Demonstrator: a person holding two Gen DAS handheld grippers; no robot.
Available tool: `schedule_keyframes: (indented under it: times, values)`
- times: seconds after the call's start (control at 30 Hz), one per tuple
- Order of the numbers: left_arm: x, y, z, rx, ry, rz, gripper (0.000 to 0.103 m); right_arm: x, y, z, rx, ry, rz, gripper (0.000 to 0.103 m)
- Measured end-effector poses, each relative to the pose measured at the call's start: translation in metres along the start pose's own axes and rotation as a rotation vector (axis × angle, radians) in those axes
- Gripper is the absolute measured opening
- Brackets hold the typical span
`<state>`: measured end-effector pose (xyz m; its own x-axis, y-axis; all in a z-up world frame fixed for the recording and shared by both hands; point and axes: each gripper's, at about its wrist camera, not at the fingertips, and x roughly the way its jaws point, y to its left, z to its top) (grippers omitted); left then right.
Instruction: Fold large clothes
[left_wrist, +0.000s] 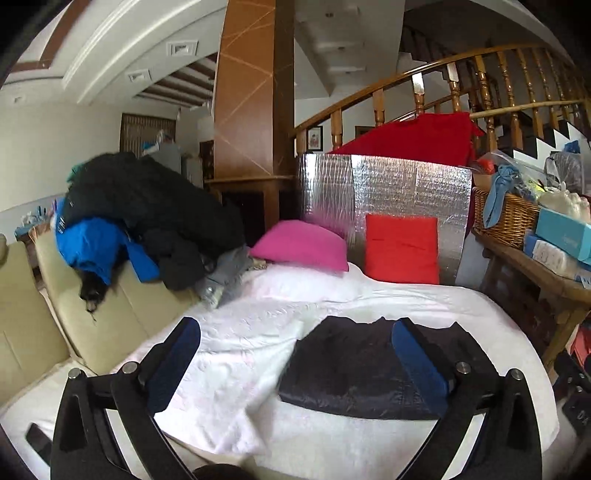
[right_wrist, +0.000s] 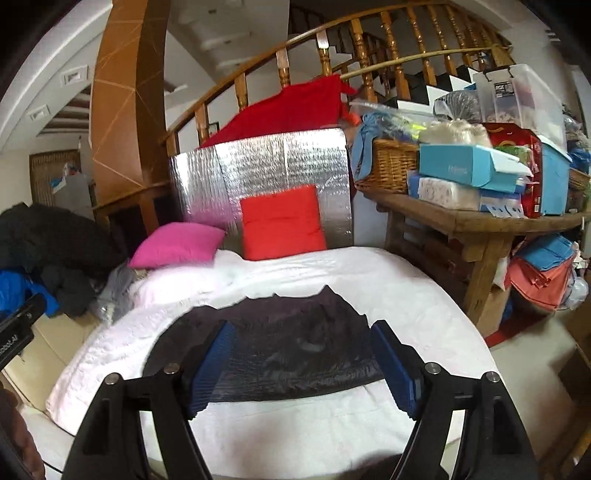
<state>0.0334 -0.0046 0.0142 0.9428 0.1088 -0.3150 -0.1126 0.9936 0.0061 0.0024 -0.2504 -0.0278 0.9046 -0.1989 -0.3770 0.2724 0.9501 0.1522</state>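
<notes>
the folded dark garment (right_wrist: 280, 347) lies flat on the white bedspread (right_wrist: 388, 280), long axis left to right, bare spread open on its near, far and left sides. a pink cushion (right_wrist: 177, 245) and red cushion (right_wrist: 282, 223) bound the far edge. the left gripper (left_wrist: 295, 354) and right gripper (right_wrist: 301, 363) hang above, jaws wide, gripping nothing.

dark navy-black garment (right_wrist: 284, 343), already folded into a flat, roughly rectangular bundle, slightly shiny fabric, far edge a bit uneven, lying on the white bed cover (right_wrist: 369, 273), pile of dark and blue clothes (left_wrist: 147, 218) heaped off to the left
</notes>
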Motion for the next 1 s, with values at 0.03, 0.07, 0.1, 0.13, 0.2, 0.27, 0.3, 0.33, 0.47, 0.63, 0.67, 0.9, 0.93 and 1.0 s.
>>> schedule_keyframes:
  times: [0.03, 0.07, 0.1, 0.13, 0.2, 0.27, 0.3, 0.33, 0.47, 0.63, 0.67, 0.9, 0.93, 1.0]
  values:
    - [-0.006, 0.001, 0.003, 0.007, -0.005, 0.001, 0.103, -0.005, 0.002, 0.001, -0.003, -0.005, 0.002, 0.080]
    - [-0.013, 0.002, 0.005, 0.013, -0.012, -0.001, 0.103, -0.014, 0.007, 0.002, -0.013, -0.011, -0.001, 0.080]
    - [-0.020, 0.003, 0.007, 0.020, -0.016, -0.003, 0.103, -0.021, 0.013, 0.003, -0.026, -0.016, 0.003, 0.080]
    - [-0.028, 0.004, 0.008, 0.022, -0.019, -0.004, 0.103, -0.027, 0.017, 0.004, -0.034, -0.016, 0.005, 0.080]
    - [-0.039, 0.006, 0.011, 0.020, -0.028, -0.008, 0.103, -0.036, 0.022, 0.003, -0.041, -0.020, 0.013, 0.080]
    - [-0.048, 0.008, 0.012, 0.016, -0.038, -0.007, 0.103, -0.045, 0.024, 0.003, -0.038, -0.029, 0.015, 0.080]
    - [-0.051, 0.009, 0.012, 0.016, -0.040, -0.008, 0.103, -0.049, 0.025, 0.003, -0.038, -0.036, 0.020, 0.080]
    - [-0.052, 0.009, 0.012, 0.017, -0.039, -0.011, 0.103, -0.053, 0.026, 0.003, -0.041, -0.040, 0.025, 0.080]
    - [-0.060, 0.009, 0.014, 0.026, -0.035, -0.026, 0.103, -0.062, 0.026, 0.003, -0.030, -0.044, 0.022, 0.080]
    - [-0.071, 0.006, 0.014, 0.042, -0.051, -0.026, 0.103, -0.069, 0.024, 0.002, -0.029, -0.046, 0.019, 0.080]
    - [-0.072, 0.005, 0.015, 0.043, -0.053, -0.026, 0.103, -0.072, 0.023, 0.002, -0.027, -0.047, 0.019, 0.080]
    - [-0.076, 0.003, 0.015, 0.044, -0.060, -0.028, 0.103, -0.072, 0.019, 0.001, -0.028, -0.042, 0.023, 0.080]
    - [-0.076, 0.002, 0.015, 0.047, -0.058, -0.027, 0.103, -0.071, 0.018, 0.001, -0.026, -0.040, 0.023, 0.080]
    - [-0.076, 0.001, 0.014, 0.052, -0.058, -0.029, 0.103, -0.071, 0.018, -0.001, -0.023, -0.037, 0.019, 0.080]
